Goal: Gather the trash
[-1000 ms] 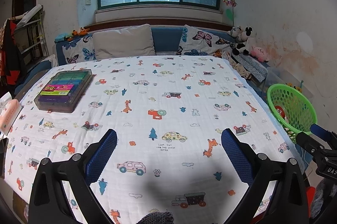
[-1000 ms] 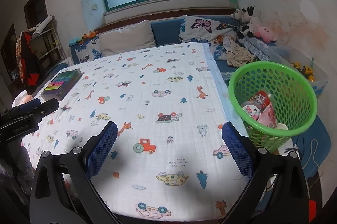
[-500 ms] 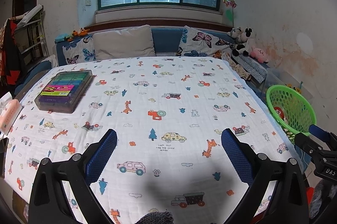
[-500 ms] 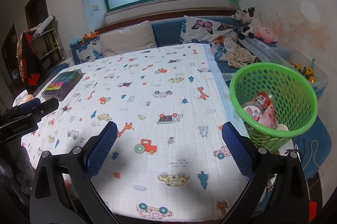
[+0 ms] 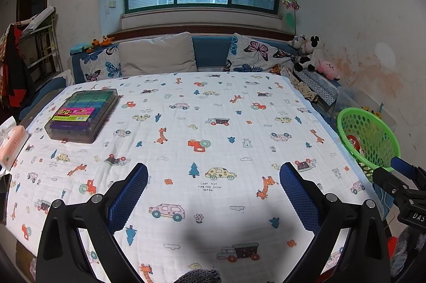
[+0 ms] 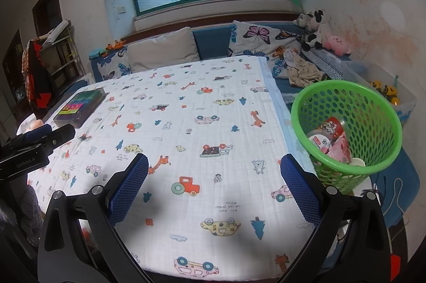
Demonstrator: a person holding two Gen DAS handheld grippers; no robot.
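Note:
A green mesh basket (image 6: 372, 107) stands off the table's right edge and holds trash: a red-and-white printed can (image 6: 326, 132), pink wrappers and a white cup. The same basket (image 5: 366, 134) shows at the far right of the left wrist view. My left gripper (image 5: 213, 184) hovers open over the near part of the table with nothing between its blue pads. My right gripper (image 6: 214, 176) is open too, empty, above the table's near right part, with the basket just beyond its right finger. Each gripper's black body shows at the edge of the other's view.
The table carries a white cloth (image 5: 213, 123) printed with cars and giraffes. A clear box of coloured markers (image 5: 82, 115) lies at its left. A pink pack (image 5: 12, 144) sits at the left edge. Behind are a cushioned blue sofa (image 5: 210, 54), plush toys (image 5: 314, 57) and a clear toy bin (image 6: 386, 88).
The left wrist view has pulled back a little, so the basket looks smaller and farther right. The right wrist view has barely shifted. Both grippers stay open.

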